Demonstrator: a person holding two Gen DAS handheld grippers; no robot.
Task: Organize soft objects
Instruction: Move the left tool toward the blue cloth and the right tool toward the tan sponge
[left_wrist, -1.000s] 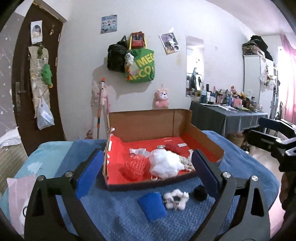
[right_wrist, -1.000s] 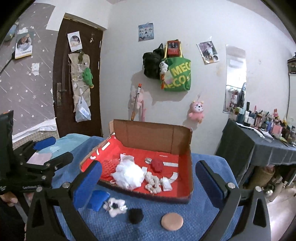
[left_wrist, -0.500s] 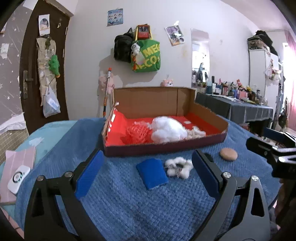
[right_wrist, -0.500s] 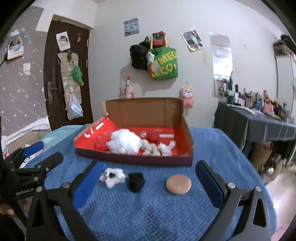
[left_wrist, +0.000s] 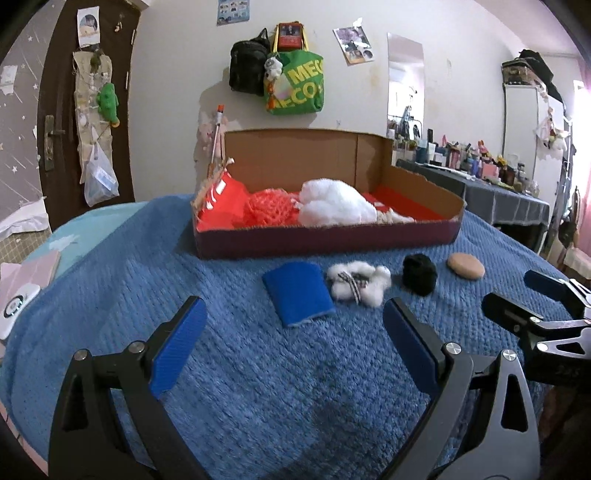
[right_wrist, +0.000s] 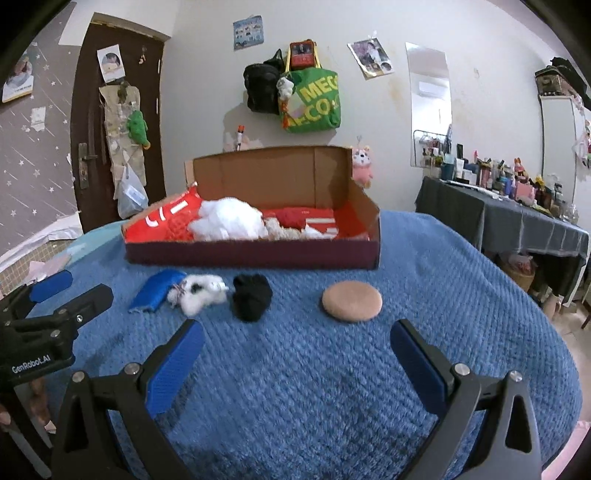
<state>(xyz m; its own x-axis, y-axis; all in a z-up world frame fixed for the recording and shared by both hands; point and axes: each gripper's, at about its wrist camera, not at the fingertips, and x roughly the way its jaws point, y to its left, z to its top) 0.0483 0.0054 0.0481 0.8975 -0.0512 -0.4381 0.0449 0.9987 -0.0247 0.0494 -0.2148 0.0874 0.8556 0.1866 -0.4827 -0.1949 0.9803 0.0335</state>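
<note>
Left tool: jaws spread wide, holding nothing, low over the blue blanket, lined up on the blue cloth at frame centre.
Right tool: equally wide and bare, facing the tan round pad in mid-frame.
Loose items: blue cloth, white fluffy piece, black pompom and pad lie in a row before the box, apart enough for single picks.
Box: upper centre; white fluff and red mesh already lie inside.
Judgement: four items left to box.
</note>
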